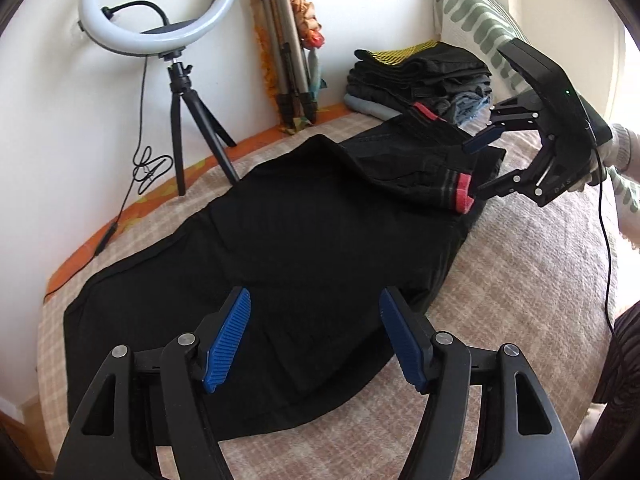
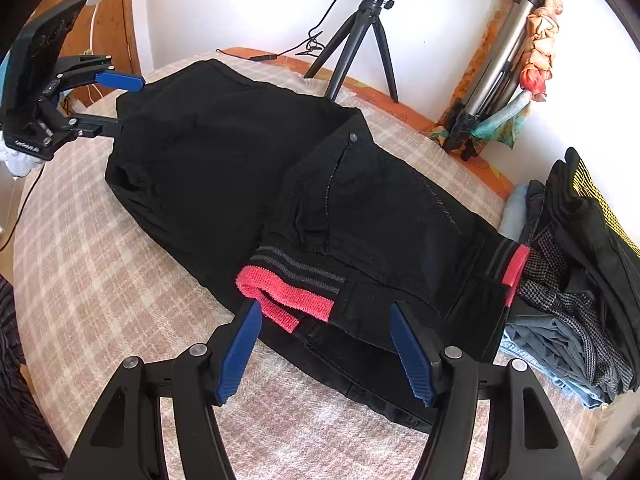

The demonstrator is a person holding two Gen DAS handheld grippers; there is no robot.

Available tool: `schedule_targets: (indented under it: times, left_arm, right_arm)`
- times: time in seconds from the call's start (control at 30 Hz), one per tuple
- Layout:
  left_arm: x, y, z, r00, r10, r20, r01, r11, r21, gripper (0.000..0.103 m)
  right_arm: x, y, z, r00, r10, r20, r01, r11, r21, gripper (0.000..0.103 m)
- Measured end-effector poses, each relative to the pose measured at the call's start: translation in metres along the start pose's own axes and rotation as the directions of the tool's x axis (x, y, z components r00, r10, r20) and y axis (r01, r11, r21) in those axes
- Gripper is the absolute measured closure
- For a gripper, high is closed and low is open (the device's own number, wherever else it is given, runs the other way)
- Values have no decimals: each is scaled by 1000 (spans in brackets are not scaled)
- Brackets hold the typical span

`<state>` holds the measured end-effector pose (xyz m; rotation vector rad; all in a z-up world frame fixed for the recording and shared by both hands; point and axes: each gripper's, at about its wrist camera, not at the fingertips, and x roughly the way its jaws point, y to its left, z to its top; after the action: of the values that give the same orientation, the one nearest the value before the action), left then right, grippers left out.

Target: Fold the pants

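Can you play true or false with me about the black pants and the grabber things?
1. The black pants lie on a checked blanket. True.
2. The right gripper is squeezing the red cuff. False: its fingers stand apart, with nothing pressed between them.
3. A pile of folded clothes sits beside the pants. True.
4. The left gripper holds a sock. False: it is open and empty above the pants.
5. A ring light stands on a small black tripod. True.
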<state>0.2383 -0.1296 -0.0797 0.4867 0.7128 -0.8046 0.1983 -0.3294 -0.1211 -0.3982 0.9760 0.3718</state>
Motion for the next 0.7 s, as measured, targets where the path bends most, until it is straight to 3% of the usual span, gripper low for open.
schedule_targets:
  times: [0.1,0.2,0.27,0.3,0.4,0.47,0.5,0.57,0.7]
  left_arm:
    - [13,-27,0,999,-22,-29,24,997,73,32]
    - [26,-41,1,999,5,-44,1,991,133,32]
    - [34,-45,4,999,9,-48,-2,989,147,32]
    - [37,-47,4,999,10,-47,-2,988,156,32]
    - [44,-55,5,999,28,-42,-18,978,207,32]
    - [48,-59,5,999,26,-44,-15,973,230,33]
    - [50,-61,4,999,23,-45,-12,971,238,35]
    - [56,-65,4,998,9,-63,7,968,249,67]
    - [57,-69,0,997,-25,-73,44,964,261,83]
  right_arm:
    - [9,6,5,1000,10,-15,-10,999,-52,34]
    - [21,13,9,999,-41,-36,36,992,-117,34]
    - [26,12,13,999,-22,-41,17,993,-119,37]
    - [26,10,16,999,-8,-38,4,993,-115,42]
    - [28,1,23,998,2,-58,-7,996,-89,91]
    - [27,-5,27,999,-4,-52,0,997,-81,95]
    - [27,-9,30,999,-17,-50,14,997,-73,100]
    - [24,-24,35,999,-26,-36,26,1000,-15,101]
    - [6,-57,43,996,-91,13,90,992,92,102]
